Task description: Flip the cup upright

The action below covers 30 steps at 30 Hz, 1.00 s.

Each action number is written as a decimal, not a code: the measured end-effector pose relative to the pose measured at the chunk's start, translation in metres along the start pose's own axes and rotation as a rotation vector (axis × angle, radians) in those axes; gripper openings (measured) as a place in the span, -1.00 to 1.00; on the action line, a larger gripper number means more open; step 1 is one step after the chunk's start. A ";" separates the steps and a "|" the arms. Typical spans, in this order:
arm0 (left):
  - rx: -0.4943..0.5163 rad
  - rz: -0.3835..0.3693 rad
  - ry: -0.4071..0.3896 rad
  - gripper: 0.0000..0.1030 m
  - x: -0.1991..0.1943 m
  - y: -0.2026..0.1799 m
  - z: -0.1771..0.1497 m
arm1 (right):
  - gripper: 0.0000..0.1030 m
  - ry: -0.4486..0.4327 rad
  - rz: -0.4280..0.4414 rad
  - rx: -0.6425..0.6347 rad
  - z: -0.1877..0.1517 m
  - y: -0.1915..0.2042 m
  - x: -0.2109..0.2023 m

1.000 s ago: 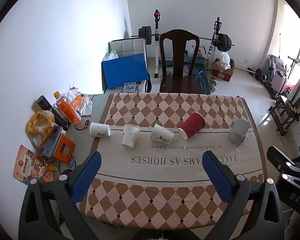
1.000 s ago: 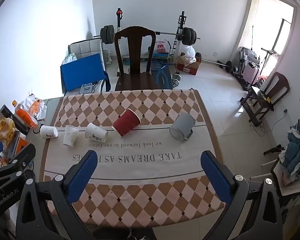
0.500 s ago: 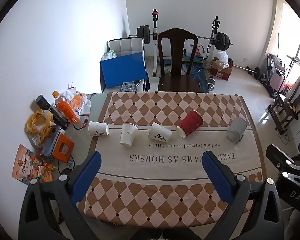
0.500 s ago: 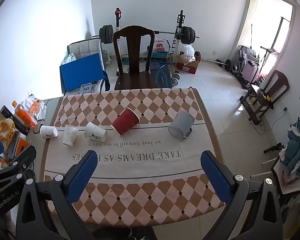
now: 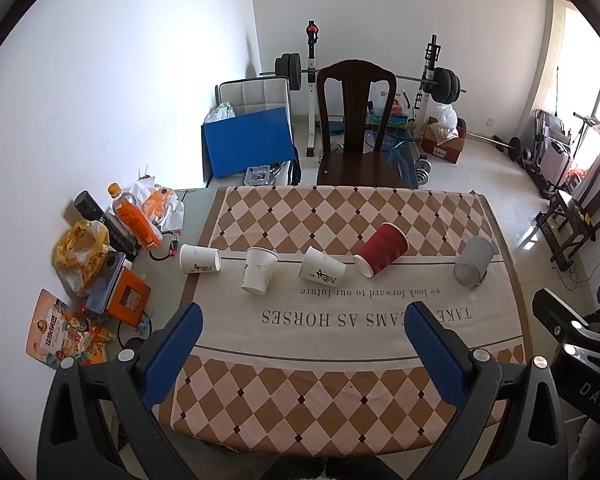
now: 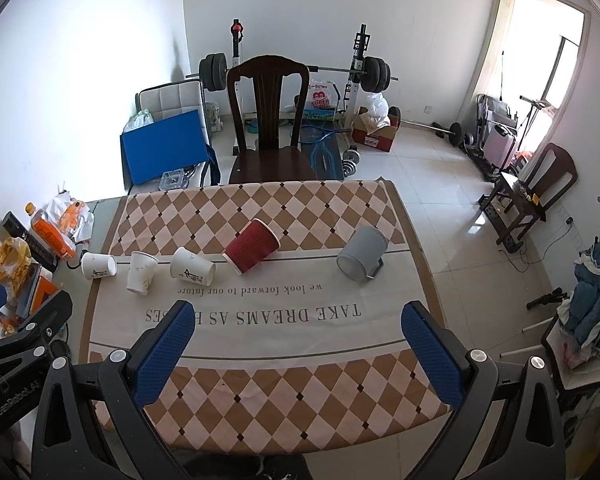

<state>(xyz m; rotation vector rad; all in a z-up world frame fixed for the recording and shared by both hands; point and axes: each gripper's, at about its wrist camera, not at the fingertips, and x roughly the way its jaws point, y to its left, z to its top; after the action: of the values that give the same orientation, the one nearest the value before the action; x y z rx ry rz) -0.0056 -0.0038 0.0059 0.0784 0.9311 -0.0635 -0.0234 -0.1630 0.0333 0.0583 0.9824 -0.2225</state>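
Note:
Several cups lie on their sides in a row across the table. From the left: three white paper cups (image 5: 199, 259) (image 5: 259, 270) (image 5: 322, 269), a red ribbed paper cup (image 5: 381, 255) and a grey mug with a handle (image 5: 473, 261). The right wrist view shows the red cup (image 6: 252, 246) and grey mug (image 6: 361, 254) too. My left gripper (image 5: 300, 332) is open and empty, high above the table's near half. My right gripper (image 6: 298, 332) is open and empty, likewise well short of the cups.
A checked tablecloth (image 5: 340, 380) covers the table. Clutter sits at the table's left edge: an orange bottle (image 5: 134, 222), a yellow bag (image 5: 82, 248), an orange box (image 5: 128, 298). A dark wooden chair (image 5: 356, 128) stands behind the table, with weights beyond.
Both cameras have pulled back and risen slightly, so the cups look a little smaller and farther. The cups have not moved. Both grippers stay open.

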 end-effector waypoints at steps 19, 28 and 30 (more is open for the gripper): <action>0.000 -0.002 -0.007 1.00 -0.005 0.000 0.001 | 1.00 -0.004 0.003 0.000 0.001 0.001 -0.002; 0.002 0.000 -0.007 1.00 -0.004 -0.004 0.006 | 1.00 -0.006 0.004 -0.001 0.000 0.003 -0.003; 0.002 -0.002 -0.009 1.00 -0.005 -0.006 0.009 | 1.00 -0.007 0.003 0.001 0.000 0.002 -0.003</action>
<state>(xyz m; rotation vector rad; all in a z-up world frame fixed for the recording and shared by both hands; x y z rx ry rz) -0.0017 -0.0104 0.0148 0.0790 0.9219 -0.0664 -0.0247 -0.1604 0.0361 0.0598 0.9752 -0.2203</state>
